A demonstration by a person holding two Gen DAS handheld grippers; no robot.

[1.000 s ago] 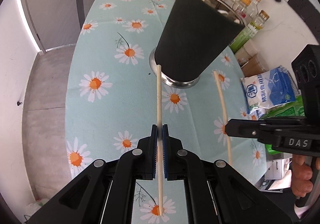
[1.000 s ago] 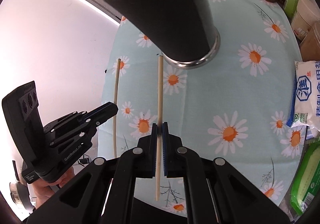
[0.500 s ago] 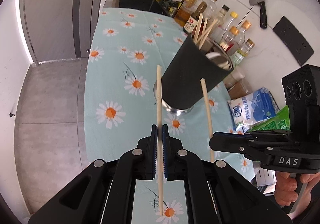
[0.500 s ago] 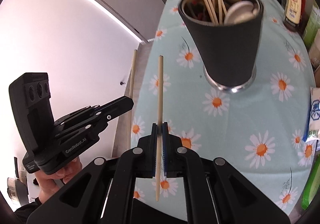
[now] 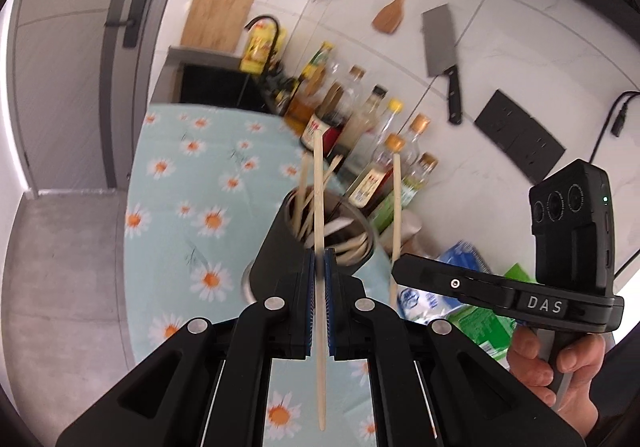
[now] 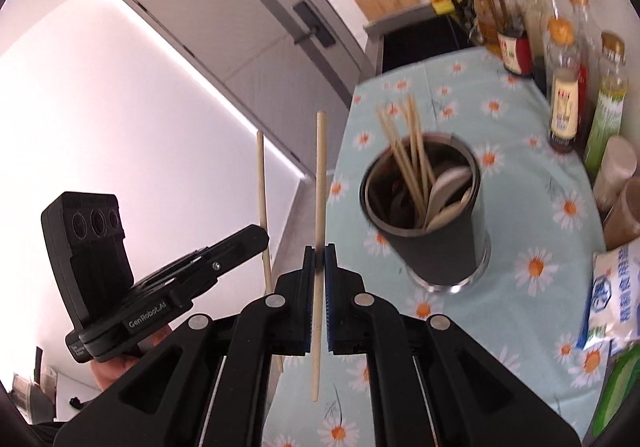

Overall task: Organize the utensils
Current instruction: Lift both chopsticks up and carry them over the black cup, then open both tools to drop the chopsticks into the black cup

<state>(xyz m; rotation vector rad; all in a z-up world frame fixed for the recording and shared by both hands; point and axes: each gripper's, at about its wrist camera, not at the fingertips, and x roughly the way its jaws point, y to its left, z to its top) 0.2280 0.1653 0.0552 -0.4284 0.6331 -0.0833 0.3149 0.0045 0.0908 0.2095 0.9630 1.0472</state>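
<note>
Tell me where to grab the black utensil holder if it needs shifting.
Pinch the rim from above, one finger inside, one outside. The black utensil holder stands upright and flares toward the top, so its body looks too broad for the jaws. Use the near-left rim stretch, right wrist view; chopsticks and spoons crowd the rest.

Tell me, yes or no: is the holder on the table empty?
No, the dark utensil holder already has several chopsticks and pale spoons standing in it.

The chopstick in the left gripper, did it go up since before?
Yes. The chopstick in the left gripper was lying low by the base of the black utensil holder; now it sits above the holder's rim, off the daisy tablecloth.
</note>
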